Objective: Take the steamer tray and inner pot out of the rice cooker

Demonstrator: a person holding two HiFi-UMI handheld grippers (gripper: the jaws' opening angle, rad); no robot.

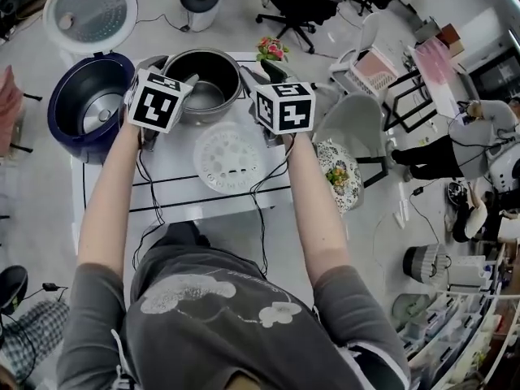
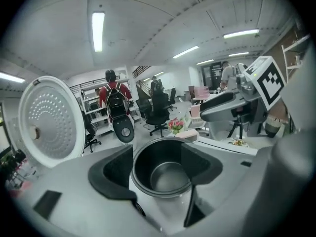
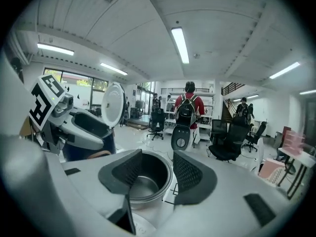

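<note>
Head view: the inner pot and the steamer tray sit on the white tabletop, right of the open rice cooker.

Left gripper view: the left hand-held gripper is wide open and empty, with the pot beyond it.

Right gripper view: the right hand-held gripper is likewise parted and empty.

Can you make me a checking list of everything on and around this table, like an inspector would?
Surface: white table, carrying the job's things.
Job's things: pot and steamer tray both out on the table; rice cooker at the left, lid up, empty.
Clutter: flowers at the table's far edge; patterned plate off to the right.
Grippers: left gripper and right gripper open, holding nothing.
Cables: black cables trail across the table.
Surroundings: office chair; person with a backpack.
</note>
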